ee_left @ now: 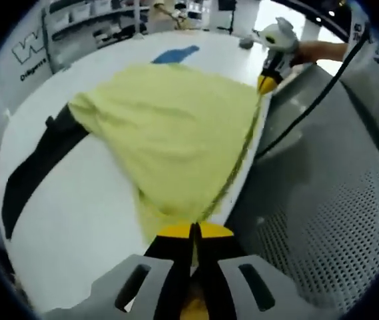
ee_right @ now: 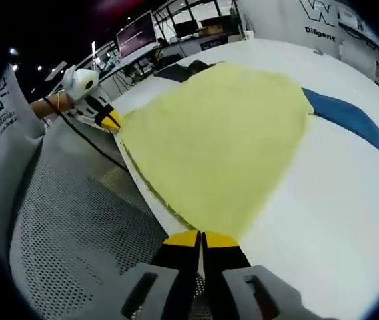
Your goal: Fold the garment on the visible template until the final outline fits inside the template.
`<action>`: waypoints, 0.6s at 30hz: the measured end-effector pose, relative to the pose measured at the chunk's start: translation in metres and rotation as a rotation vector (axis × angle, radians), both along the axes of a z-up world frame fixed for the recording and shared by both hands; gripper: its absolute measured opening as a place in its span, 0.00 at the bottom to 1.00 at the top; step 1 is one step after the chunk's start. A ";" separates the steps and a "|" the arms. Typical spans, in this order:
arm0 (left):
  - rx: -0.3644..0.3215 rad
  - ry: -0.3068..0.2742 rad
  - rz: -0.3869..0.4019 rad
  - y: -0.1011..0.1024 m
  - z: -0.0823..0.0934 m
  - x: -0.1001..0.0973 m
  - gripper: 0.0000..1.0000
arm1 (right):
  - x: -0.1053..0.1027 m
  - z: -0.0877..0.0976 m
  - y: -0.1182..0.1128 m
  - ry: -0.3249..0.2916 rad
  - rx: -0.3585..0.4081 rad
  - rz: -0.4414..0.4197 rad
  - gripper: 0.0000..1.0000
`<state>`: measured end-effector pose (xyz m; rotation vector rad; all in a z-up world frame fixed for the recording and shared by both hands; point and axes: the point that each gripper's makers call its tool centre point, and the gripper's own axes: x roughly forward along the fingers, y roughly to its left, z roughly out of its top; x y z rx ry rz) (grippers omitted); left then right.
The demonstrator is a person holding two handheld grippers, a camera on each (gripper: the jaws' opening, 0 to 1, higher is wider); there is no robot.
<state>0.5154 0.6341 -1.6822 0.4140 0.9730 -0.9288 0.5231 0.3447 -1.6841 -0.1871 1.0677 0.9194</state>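
A yellow garment lies spread on the white table, its near hem pulled taut along the table's edge between both grippers. My left gripper is shut on one hem corner at the bottom of the left gripper view; it also appears in the right gripper view, far left. My right gripper is shut on the other hem corner of the garment, and appears as the yellow-tipped gripper. Template tape shows as a black band and a blue band, partly covered by cloth.
A grey perforated surface runs beside the table's edge, crossed by a black cable. A person's hand holds the far gripper. Shelves and monitors stand beyond the table.
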 end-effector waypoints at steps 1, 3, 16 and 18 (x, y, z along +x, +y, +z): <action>-0.001 0.000 -0.003 0.000 0.000 -0.001 0.00 | 0.000 -0.001 -0.002 0.003 -0.007 0.007 0.00; -0.013 0.002 0.010 0.000 0.002 0.000 0.00 | -0.003 -0.002 -0.004 0.008 -0.021 0.023 0.00; -0.047 0.023 0.055 0.001 0.001 0.002 0.00 | -0.003 -0.002 -0.019 0.043 0.010 -0.067 0.00; -0.047 0.021 0.053 0.003 0.001 0.001 0.00 | -0.003 -0.002 -0.021 0.041 0.009 -0.080 0.00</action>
